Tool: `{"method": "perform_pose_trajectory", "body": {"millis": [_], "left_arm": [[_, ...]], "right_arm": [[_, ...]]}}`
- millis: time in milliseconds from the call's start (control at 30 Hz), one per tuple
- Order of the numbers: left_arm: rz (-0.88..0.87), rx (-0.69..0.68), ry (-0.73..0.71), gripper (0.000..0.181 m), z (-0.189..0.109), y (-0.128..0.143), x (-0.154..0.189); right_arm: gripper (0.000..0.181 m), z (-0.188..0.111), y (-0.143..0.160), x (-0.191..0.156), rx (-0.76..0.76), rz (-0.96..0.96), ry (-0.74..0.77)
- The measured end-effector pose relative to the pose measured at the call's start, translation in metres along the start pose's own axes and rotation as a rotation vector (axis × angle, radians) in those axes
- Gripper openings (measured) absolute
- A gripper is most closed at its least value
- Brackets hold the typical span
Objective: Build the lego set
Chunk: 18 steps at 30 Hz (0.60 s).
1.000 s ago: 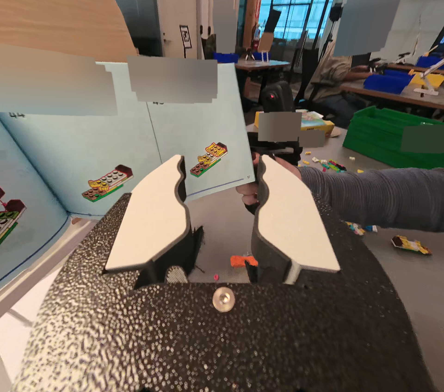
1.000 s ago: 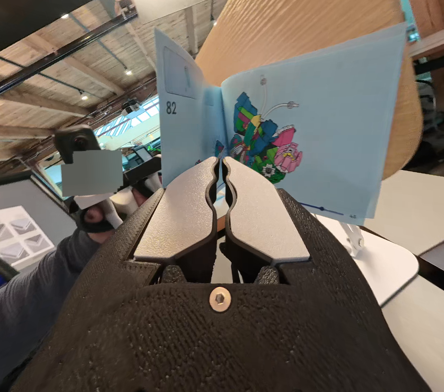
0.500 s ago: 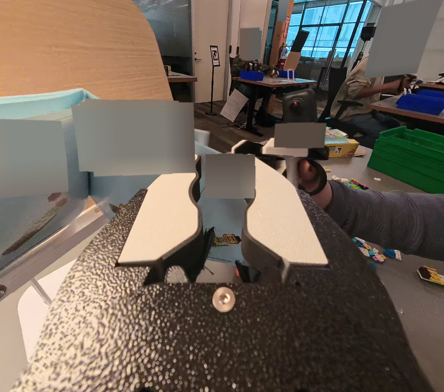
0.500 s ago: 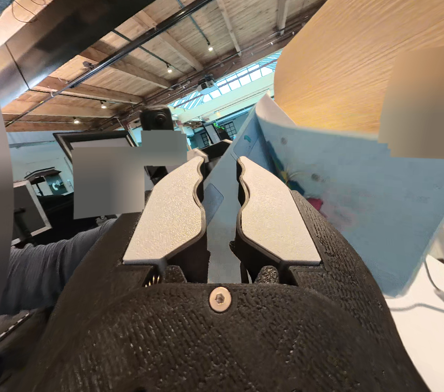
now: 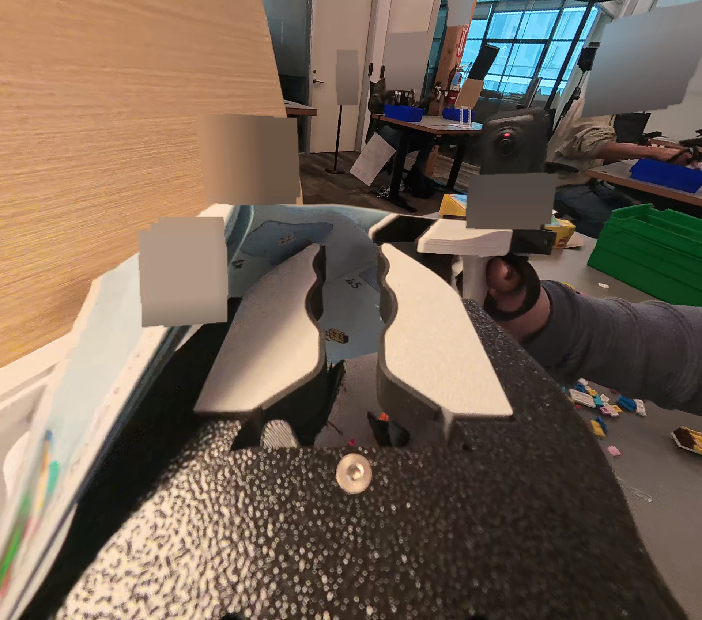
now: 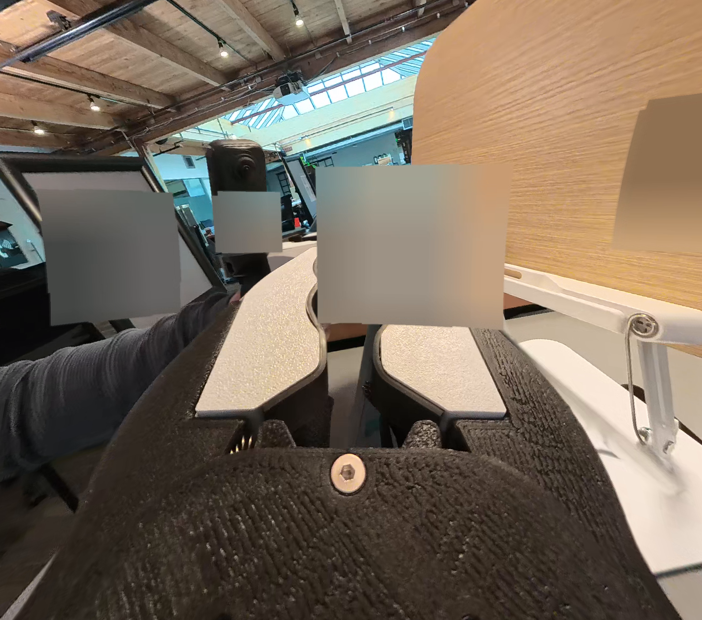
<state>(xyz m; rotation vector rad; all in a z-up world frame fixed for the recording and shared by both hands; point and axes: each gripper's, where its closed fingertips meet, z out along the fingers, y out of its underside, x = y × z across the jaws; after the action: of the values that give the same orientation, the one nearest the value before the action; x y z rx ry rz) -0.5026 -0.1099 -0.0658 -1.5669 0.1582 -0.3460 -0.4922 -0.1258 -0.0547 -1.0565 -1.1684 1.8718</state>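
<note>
Since a second ago the booklet (image 5: pixel 342 282) page has flopped down flat beyond the spread, empty left claw (image 5: pixel 351 271), while the right claw (image 6: pixel 347 336), parted, straddles a thin limp sheet best pinched at its edge, bricks (image 5: pixel 604 408) scattered on the desk (image 5: pixel 645 480) at right.

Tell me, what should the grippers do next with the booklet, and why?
Probably lay the curled booklet page flat on its stand. In the left wrist view the page bows upward, so its step picture is hard to see. The left gripper and right gripper both have their fingers apart and carry no brick, and the loose bricks lie on the table.
</note>
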Motion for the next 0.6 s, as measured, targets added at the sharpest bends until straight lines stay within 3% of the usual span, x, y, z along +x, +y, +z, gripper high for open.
{"method": "perform_pose_trajectory", "body": {"millis": [33, 333, 600], "left_arm": [[0.001, -0.002, -0.002, 0.024, 0.002, 0.002, -0.002], [0.008, 0.004, -0.017, 0.021, 0.013, 0.017, -0.022], [0.041, 0.044, -0.057, 0.022, 0.013, 0.006, -0.036]], "right_arm": [[0.022, 0.001, 0.001, 0.001, 0.0, 0.008, 0.0], [0.019, 0.0, 0.003, 0.002, -0.002, 0.035, -0.01], [0.033, -0.019, 0.001, 0.011, -0.092, -0.217, 0.127]]}}
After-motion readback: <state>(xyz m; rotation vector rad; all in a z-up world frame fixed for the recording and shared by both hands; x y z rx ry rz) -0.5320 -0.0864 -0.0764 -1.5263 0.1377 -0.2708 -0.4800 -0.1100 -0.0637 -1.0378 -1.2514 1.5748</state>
